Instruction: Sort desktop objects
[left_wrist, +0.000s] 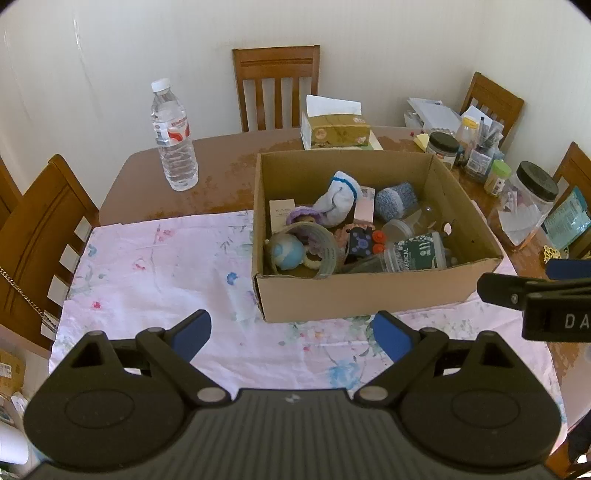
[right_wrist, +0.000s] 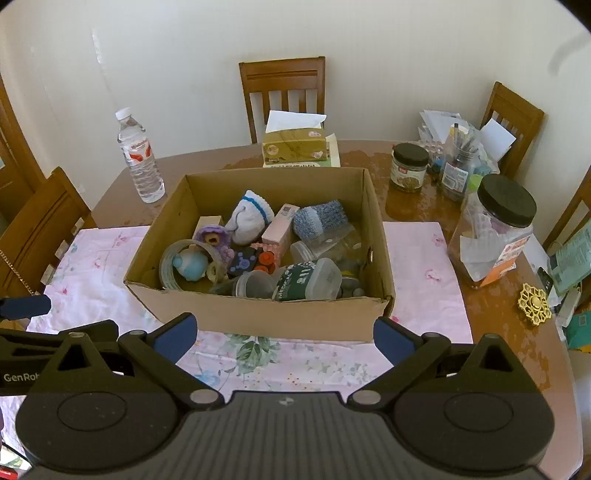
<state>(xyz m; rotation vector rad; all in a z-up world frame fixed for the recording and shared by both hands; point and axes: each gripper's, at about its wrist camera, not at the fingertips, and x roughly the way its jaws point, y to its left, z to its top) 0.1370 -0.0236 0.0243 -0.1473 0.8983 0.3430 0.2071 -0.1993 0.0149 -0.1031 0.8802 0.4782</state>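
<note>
An open cardboard box (left_wrist: 369, 299) (right_wrist: 258, 314) stands on a pink floral cloth (left_wrist: 155, 280) (right_wrist: 417, 258). It holds several small things: a white sock (left_wrist: 338, 201) (right_wrist: 249, 218), a blue knit piece (left_wrist: 395, 199) (right_wrist: 319, 219), a tape roll (left_wrist: 325, 254) (right_wrist: 171, 266), a blue round toy (left_wrist: 286, 251) (right_wrist: 190, 266), a clear tub with a green label (left_wrist: 415, 253) (right_wrist: 306, 280). My left gripper (left_wrist: 291, 334) is open and empty, in front of the box's left corner. My right gripper (right_wrist: 286, 338) is open and empty, in front of the box.
A water bottle (left_wrist: 171, 140) (right_wrist: 140, 158) stands at the back left. A tissue box (left_wrist: 334, 129) (right_wrist: 293, 146) lies behind the cardboard box. Jars (right_wrist: 495, 229) and clutter crowd the right side. A gold ornament (right_wrist: 533, 299) lies near the right edge. Wooden chairs (left_wrist: 277, 85) surround the table.
</note>
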